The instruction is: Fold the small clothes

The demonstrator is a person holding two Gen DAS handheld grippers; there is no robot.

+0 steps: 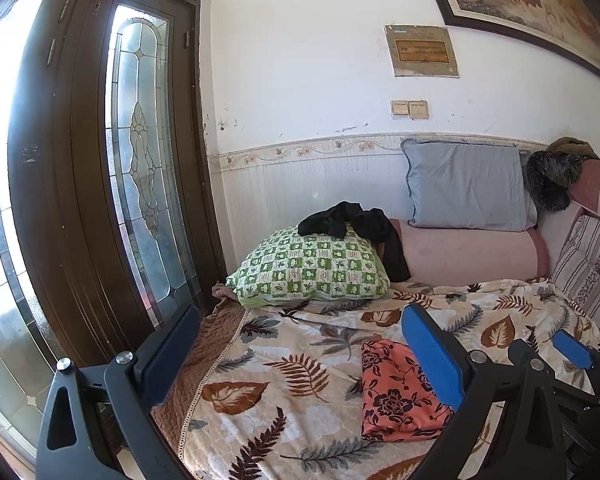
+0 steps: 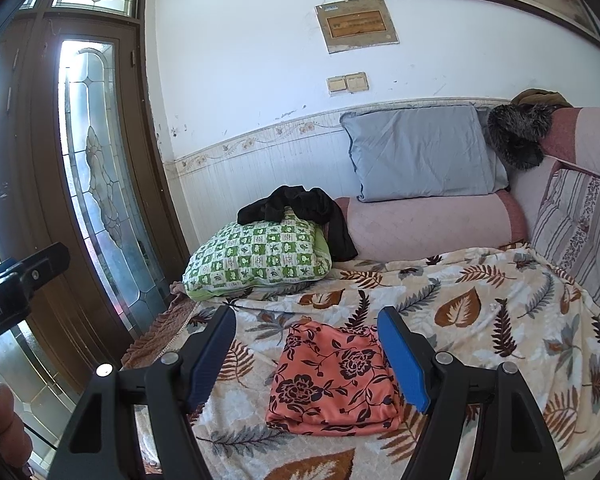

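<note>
Landmark: the green pillow [image 2: 256,258] at the head of the blanket [image 2: 480,312]; I place everything else from it.
Cloth: the orange floral cloth [image 2: 334,376] lies flat on the blanket, nearer me than the pillow and a little to its right, well apart from it. It looks already folded into a neat, thick rectangle.
Black garment: a dark, crumpled garment [image 2: 300,210] is draped over the pillow's top and right edge. I judge it the next piece to fold.
Right gripper [image 2: 308,356]: my jaws stand wide apart and hold nothing; the cloth shows between them but lower, and I see no touch.
Left gripper [image 1: 300,360]: jaws also wide, empty, hovering left of the cloth, on the pillow's near side.
Handling: both pieces look light, soft and limp, with no stiffness; the orange one seems smooth and may slip. They would sag from a single pinch.
Where to hold: I would take the black garment at two spread points along one edge, pinching only its fabric, not the pillow beneath.
</note>
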